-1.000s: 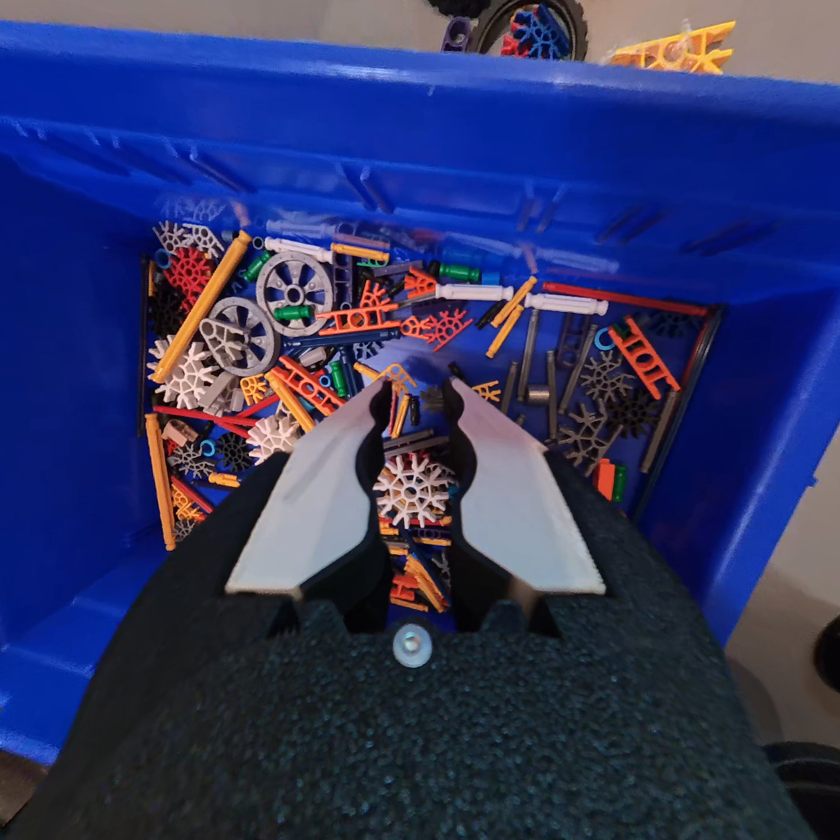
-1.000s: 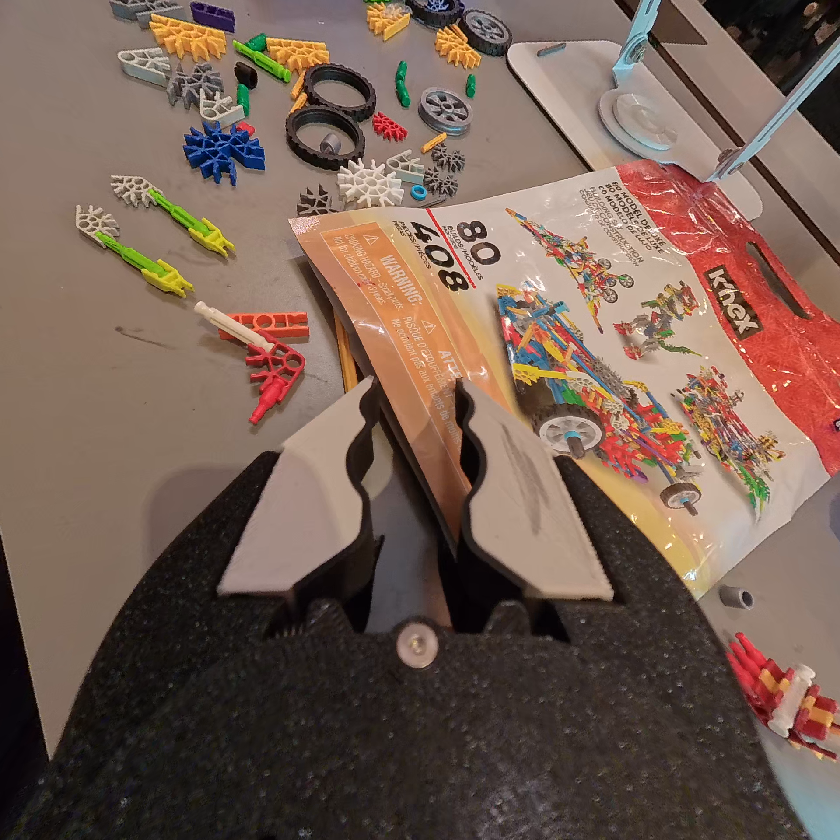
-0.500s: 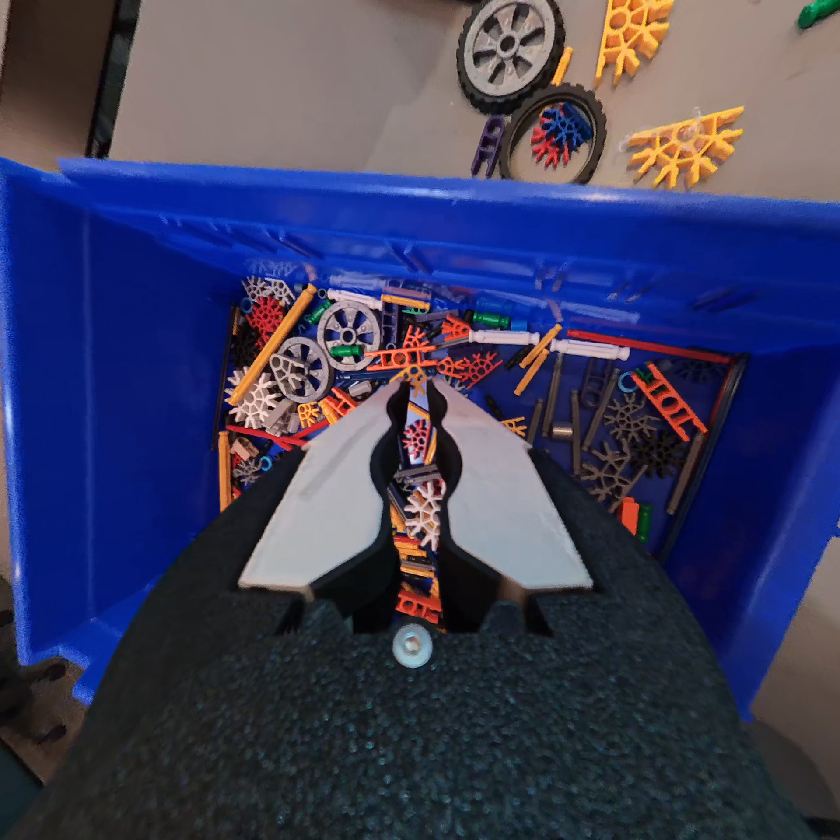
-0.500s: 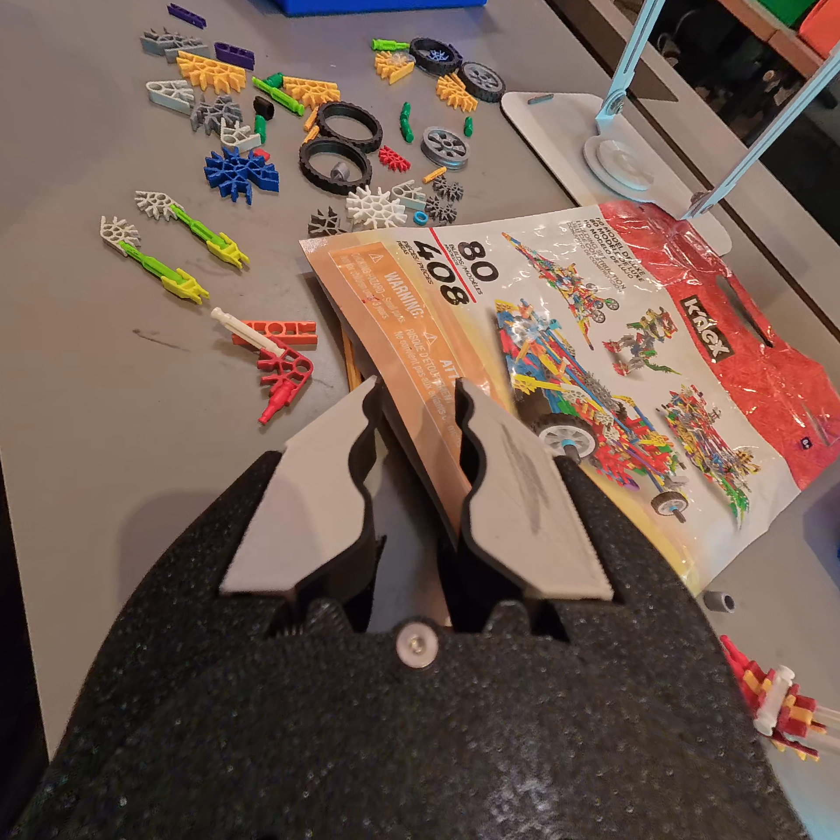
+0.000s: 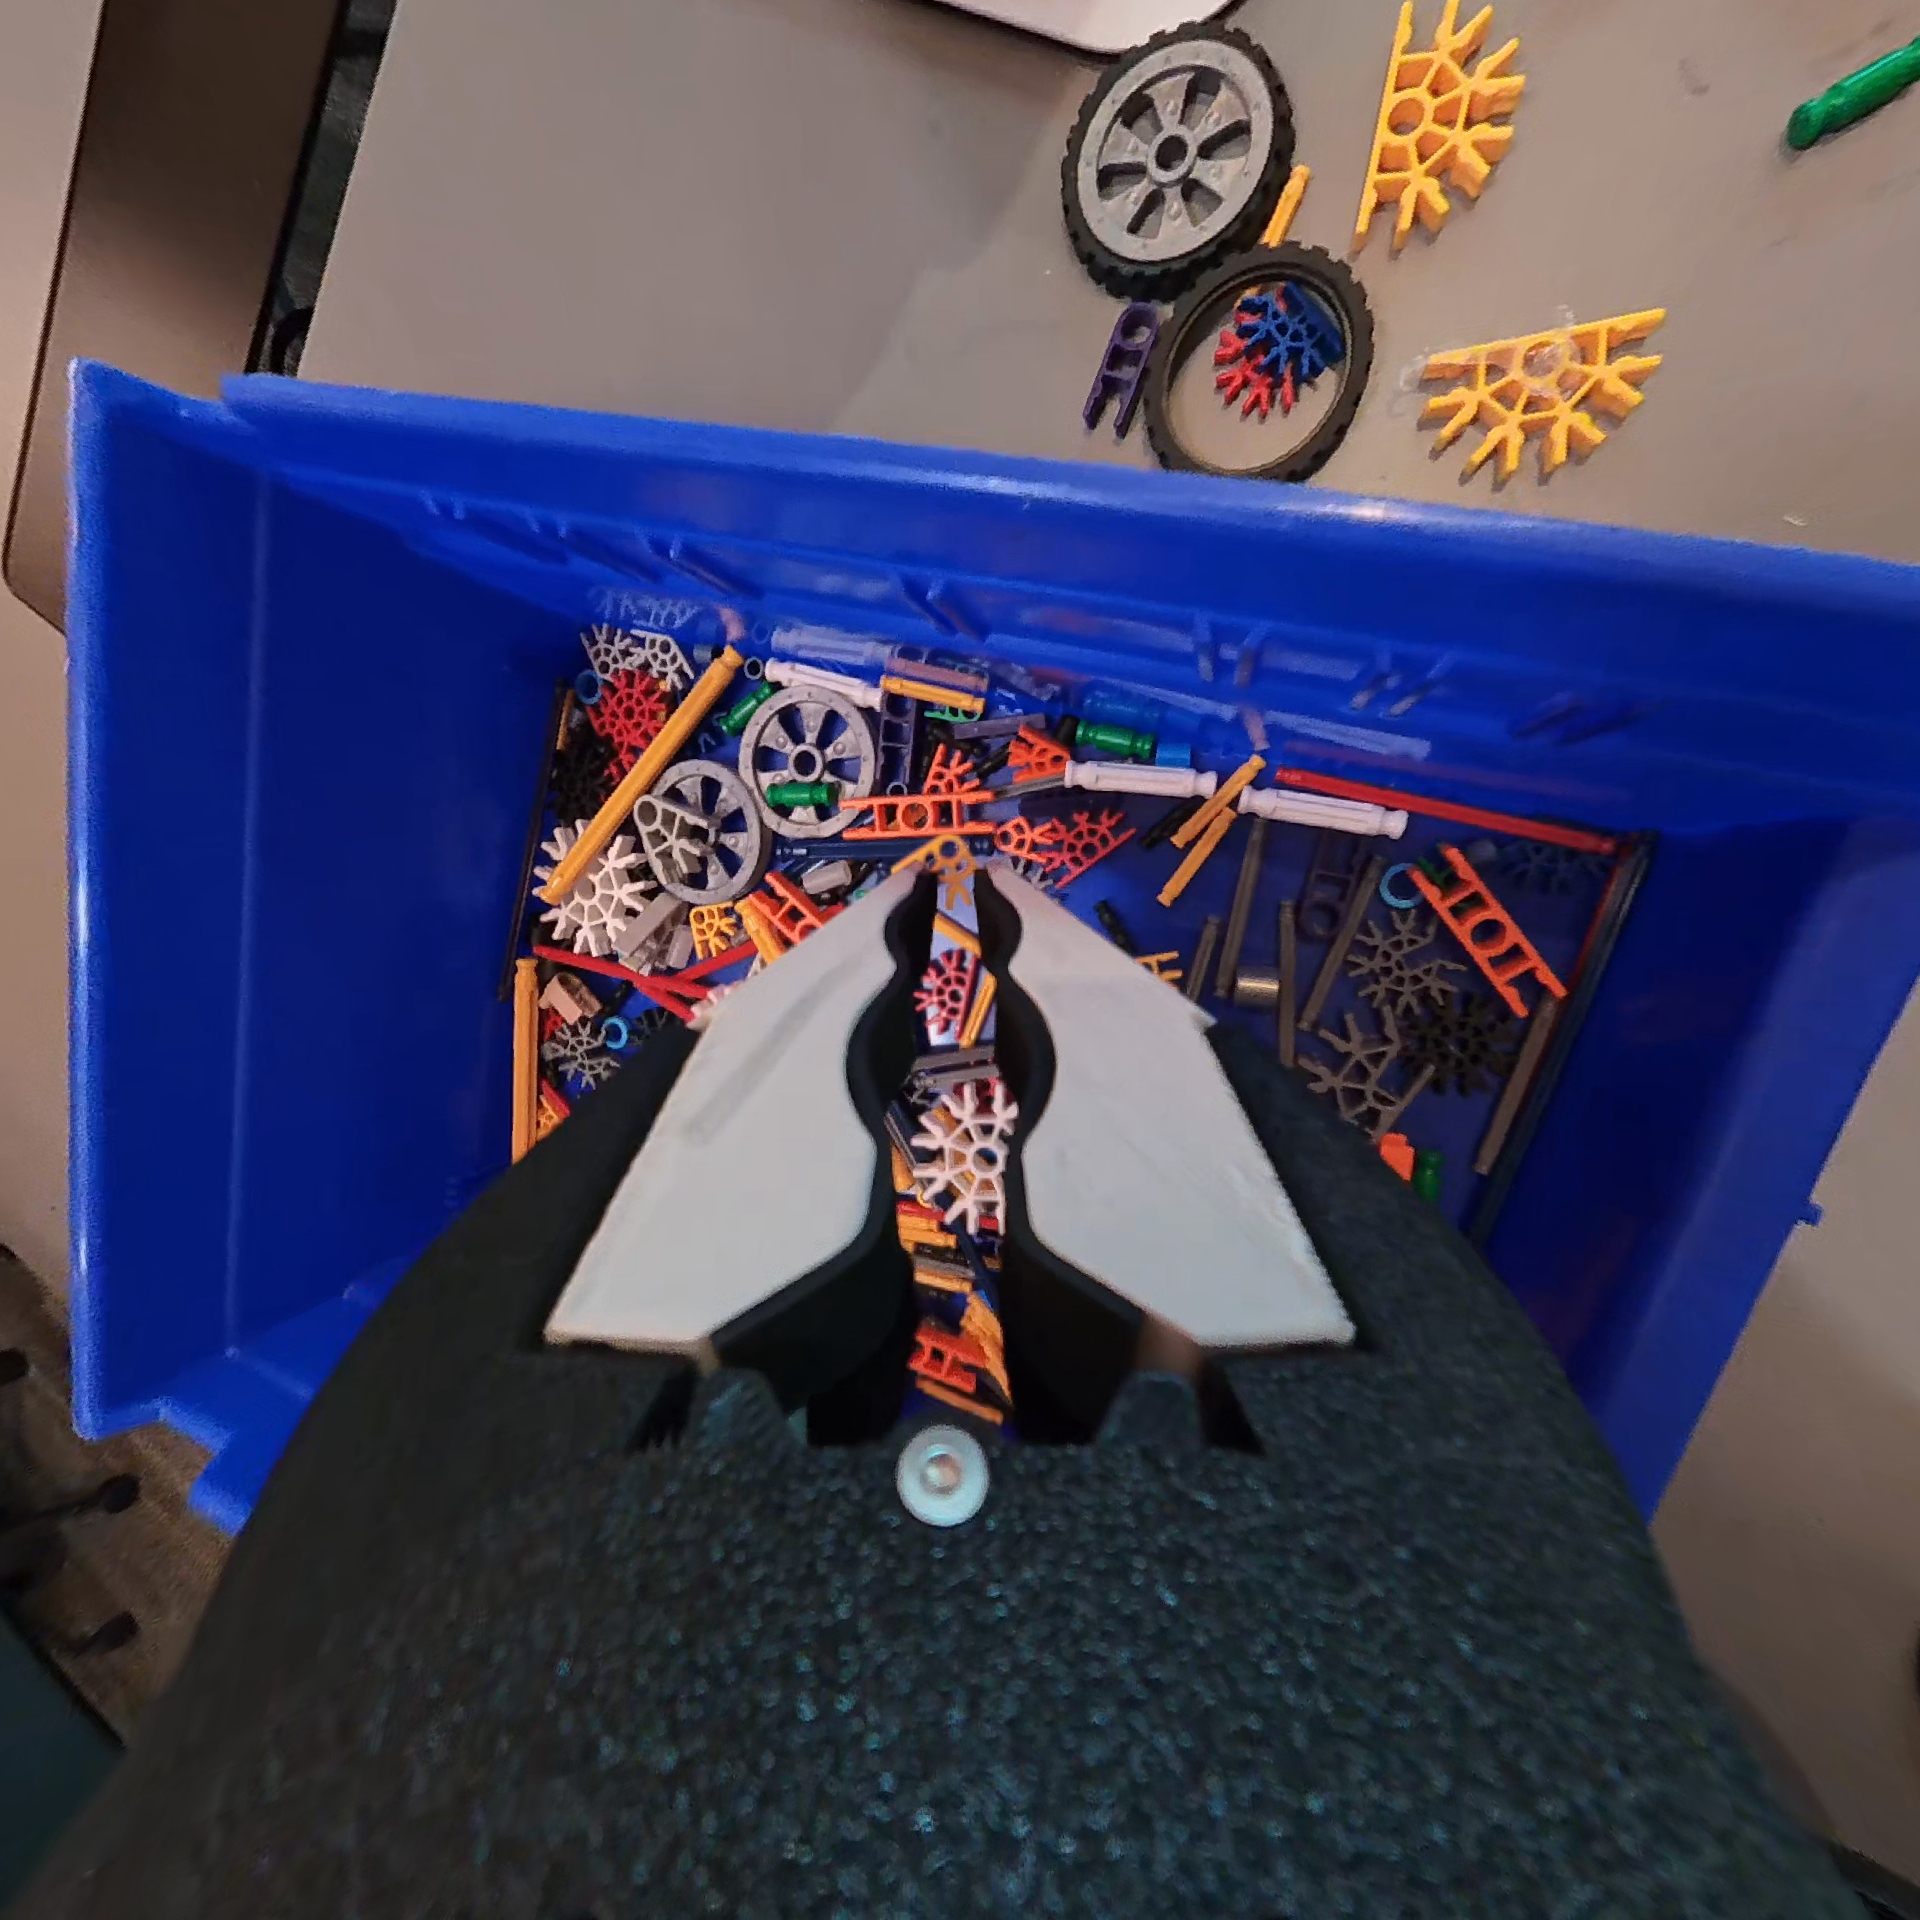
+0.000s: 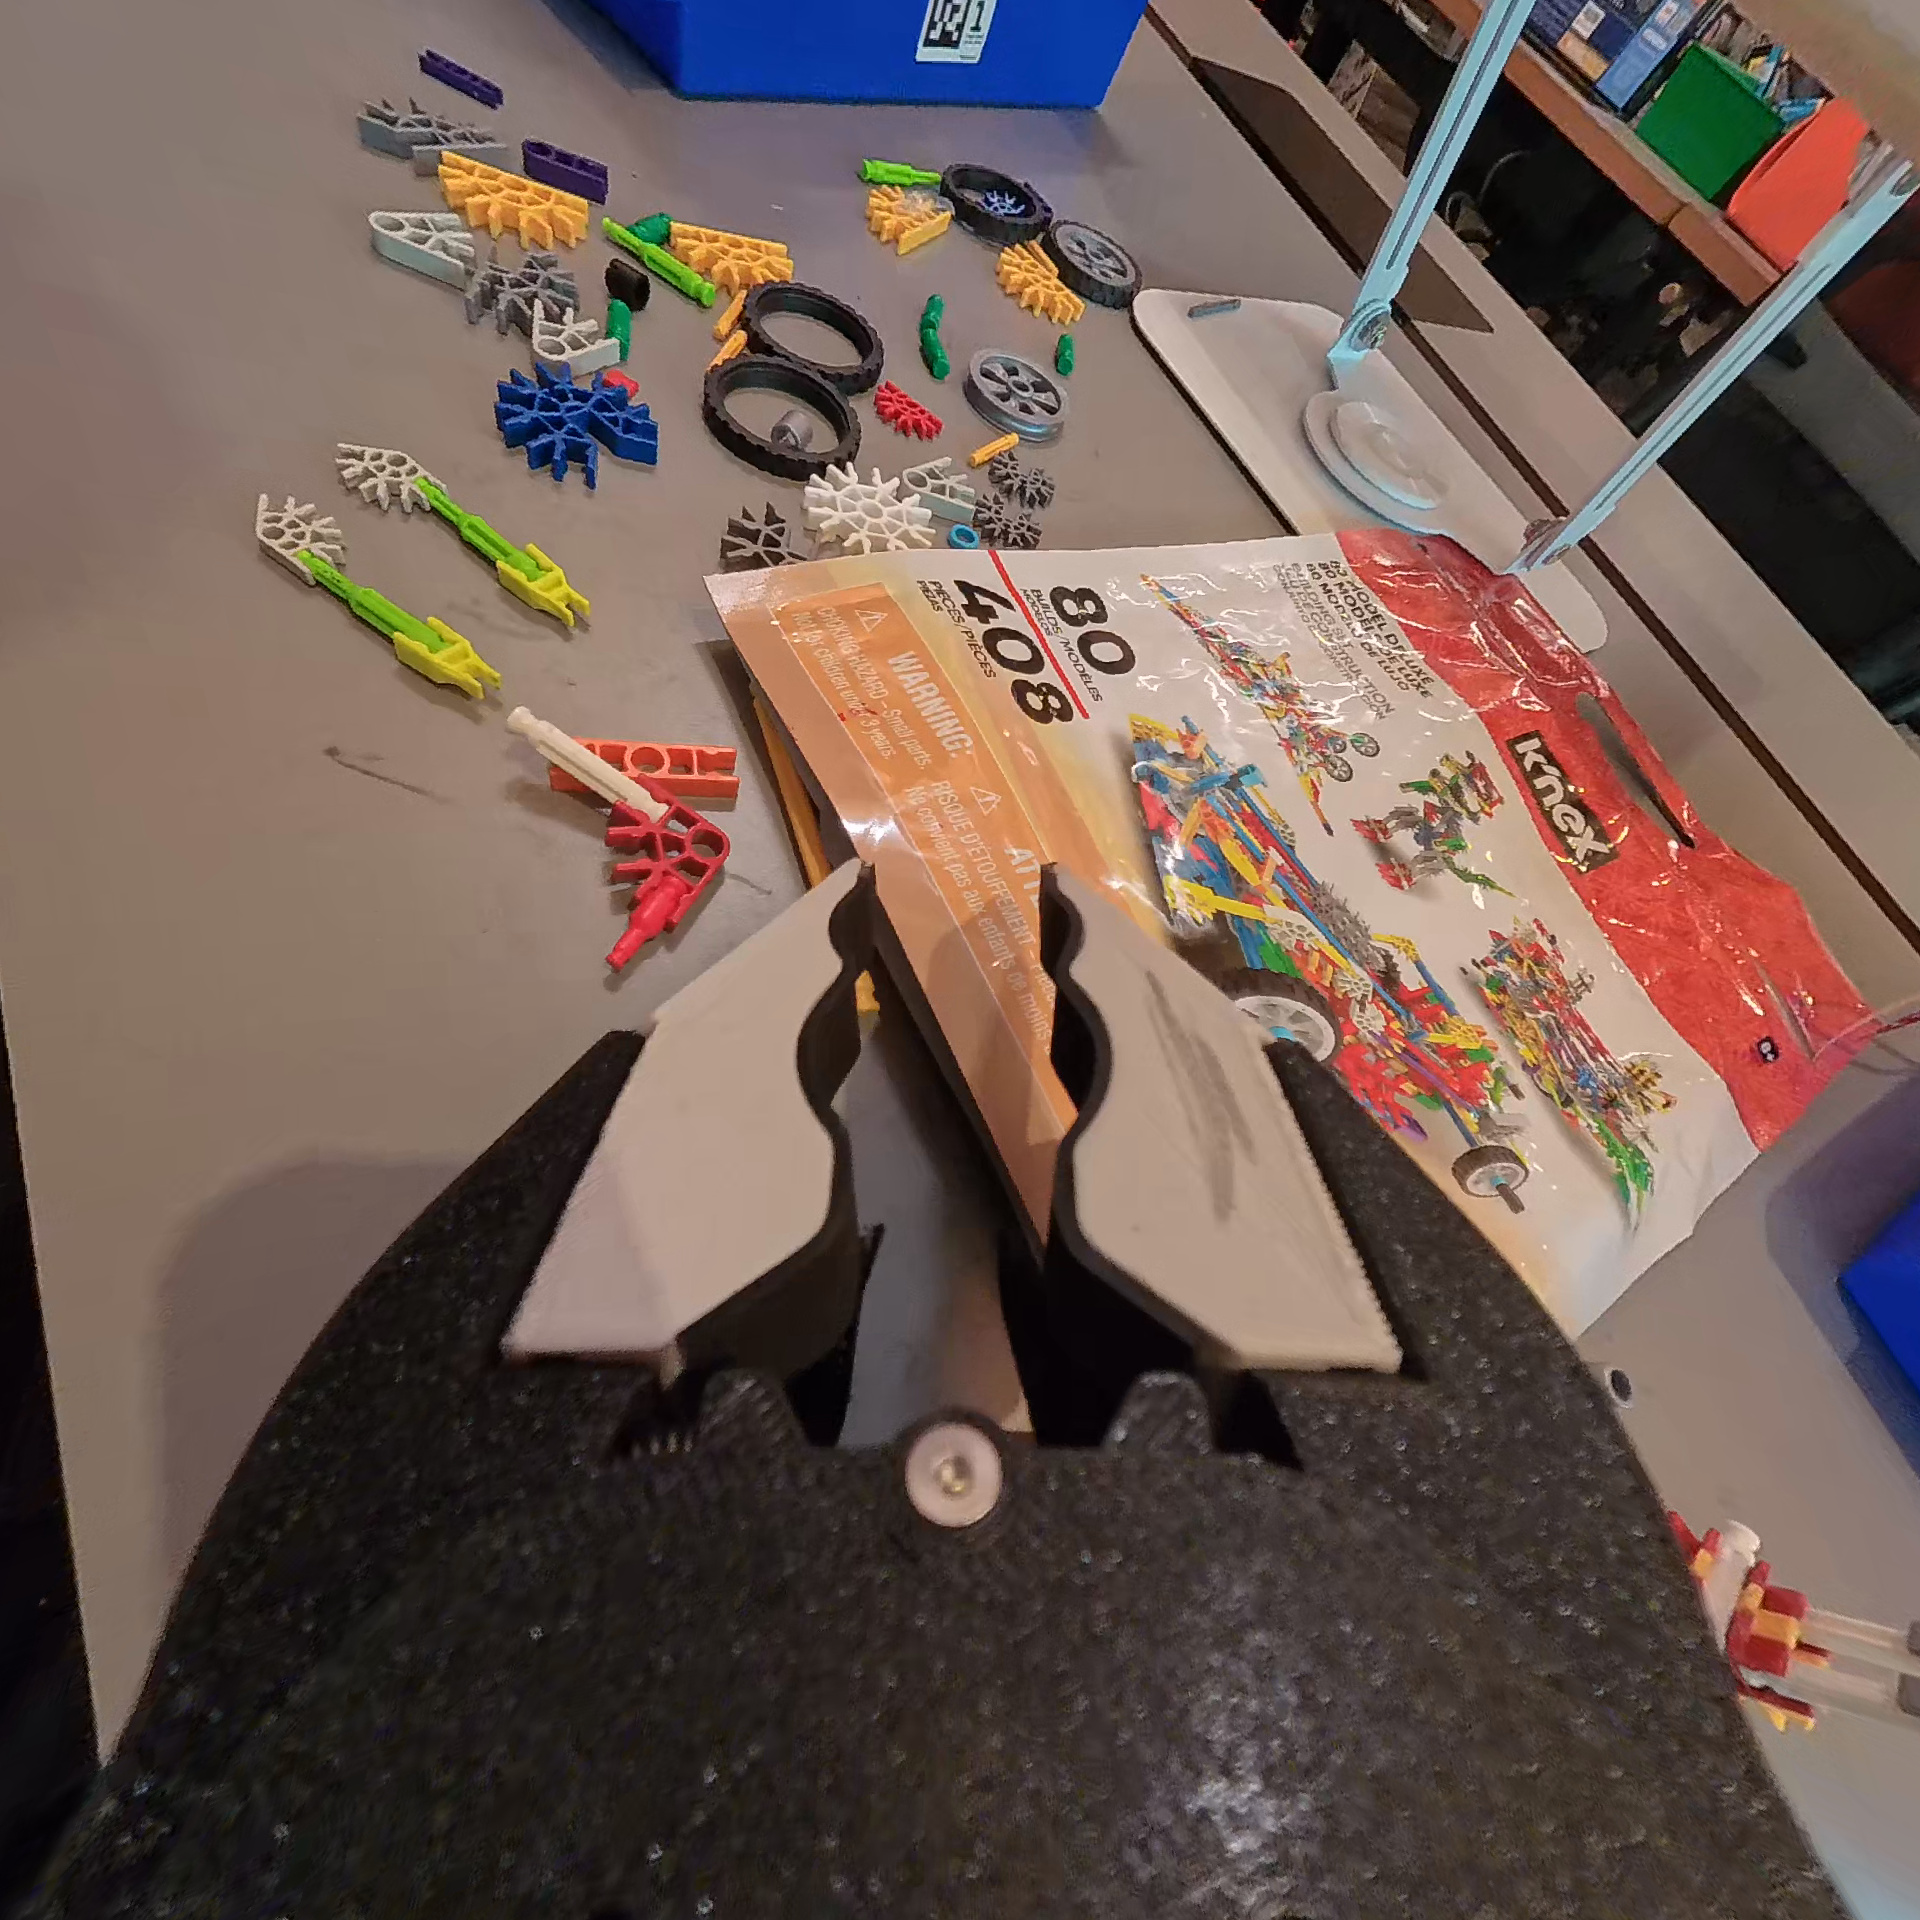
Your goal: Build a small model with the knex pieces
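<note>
My left gripper (image 5: 948, 883) hangs over the open blue bin (image 5: 1039, 520), which holds several loose rods, connectors and grey wheels. Its jaws are almost closed, and a small yellow connector (image 5: 948, 857) sits pinched between the tips. My right gripper (image 6: 951, 883) is open and empty above the grey table. The near edge of a printed plastic bag (image 6: 1299, 831) runs between its fingers. I cannot tell whether they touch it. A red connector with a white rod (image 6: 670, 842) and an orange piece (image 6: 675, 764) lie just left of the left fingertip.
Beyond the bin lie a grey wheel (image 5: 1174, 161), a black tyre (image 5: 1262, 364) and yellow connectors (image 5: 1538, 384). In the right wrist view, scattered parts cover the far table. A blue bin (image 6: 883, 42) stands at the back, a white stand base (image 6: 1299, 416) at right, and a small assembly (image 6: 1756, 1652) at near right. Tip to tip, the grippers are about 45 cm apart. From the right gripper's tips to the small assembly (image 6: 1756, 1652) is close to 20 cm.
My left gripper closed from open and rose out of the bin, carrying the yellow connector at its tips. My right gripper stayed open and pulled back slightly, so more of the far table shows.
</note>
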Available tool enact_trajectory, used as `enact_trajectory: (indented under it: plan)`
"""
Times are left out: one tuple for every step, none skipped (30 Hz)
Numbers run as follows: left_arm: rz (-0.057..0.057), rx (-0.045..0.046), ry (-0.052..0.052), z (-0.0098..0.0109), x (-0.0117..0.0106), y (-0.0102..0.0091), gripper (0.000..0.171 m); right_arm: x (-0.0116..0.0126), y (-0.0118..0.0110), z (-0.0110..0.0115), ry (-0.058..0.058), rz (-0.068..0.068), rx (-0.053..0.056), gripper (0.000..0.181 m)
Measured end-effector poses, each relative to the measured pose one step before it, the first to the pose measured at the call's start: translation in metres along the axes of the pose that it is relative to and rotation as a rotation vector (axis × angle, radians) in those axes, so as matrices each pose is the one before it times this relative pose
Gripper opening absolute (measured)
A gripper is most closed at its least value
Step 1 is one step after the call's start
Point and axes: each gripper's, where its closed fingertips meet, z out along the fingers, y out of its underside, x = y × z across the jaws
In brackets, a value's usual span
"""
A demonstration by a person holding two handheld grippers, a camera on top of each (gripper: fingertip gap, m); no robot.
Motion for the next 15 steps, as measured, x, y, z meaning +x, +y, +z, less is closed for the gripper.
enact_trajectory:
  plan:
    - [-0.0069,-0.0016,0.0004,-0.00103,-0.00103,0.00141,0.006,-0.00027,-0.00015,-0.0001,-0.0012,-0.0015,0.0012,0.03]
    - [-0.0077,-0.00329,-0.0029,-0.00108,-0.00181,0.002,0.006,-0.00047,0.00012,-0.00006,-0.003,-0.0012,-0.0002,0.03]
    - [-0.0067,-0.00343,0.0068,-0.00097,-0.00035,0.00211,0.006,-0.00039,-0.00003,-0.00001,-0.0027,-0.0011,0.0,0.03]
    - [-0.0035,-0.00408,0.0098,-0.00071,0.00032,0.0024,0.007,-0.00028,-0.00012,-0.00009,-0.0017,-0.001,0.0013,0.03]
    - [-0.0011,-0.00477,-0.0012,-0.00051,-0.00104,0.00247,0.007,-0.00019,-0.00015,-0.00014,-0.0015,-0.0002,0.0011,0.03]
    - [-0.0007,-0.00798,0.0038,-0.00012,-0.00002,0.00285,0.006,-0.00015,-0.00008,-0.00002,-0.0017,0.0006,0.0003,0.03]
    - [0.0042,-0.00478,0.0128,-0.00017,0.0017,0.00246,0.007,-0.00002,0.00012,0.00001,-0.0015,0.0013,-0.0002,0.03]
    - [0.0057,0.00372,0.0062,-0.00029,0.00092,0.00096,0.006,-0.00001,0.00001,0.00004,-0.0016,0.0016,-0.0003,0.03]
    - [0.0011,0.00465,0.0058,-0.00061,0.00077,0.0007,0.007,-0.00005,0.00018,0.0002,-0.0025,0.0016,-0.0013,0.03]
    - [0.0025,0.00681,0.0123,-0.0008,0.00193,0.0004,0.006,-0.00017,0.00025,0.00026,-0.0029,0.0015,-0.0027,0.03]
    - [0.0101,0.01079,0.0,-0.00112,0.00034,-0.00024,0.006,0.0,0.00044,0.00026,-0.0009,0.0006,-0.0029,0.03]
    - [0.0171,0.02105,-0.0164,-0.00165,-0.00162,-0.0019,0.006,0.00011,0.00013,0.00013,0.001,-0.0011,-0.0013,0.03]
    - [0.016,0.01922,0.0044,-0.00219,0.00215,-0.00191,0.006,-0.00007,0.00008,0.00007,0.0006,-0.0009,-0.0008,0.03]
    - [0.0241,0.01257,-0.0097,-0.00223,0.00078,-0.00155,0.007,0.00013,0.00019,0.00018,0.0009,-0.0001,-0.0018,0.03]
    - [0.0423,0.00209,-0.0428,-0.00249,-0.00307,-0.00084,0.007,0.00006,0.00036,0.00025,0.0006,0.0,-0.0028,0.03]
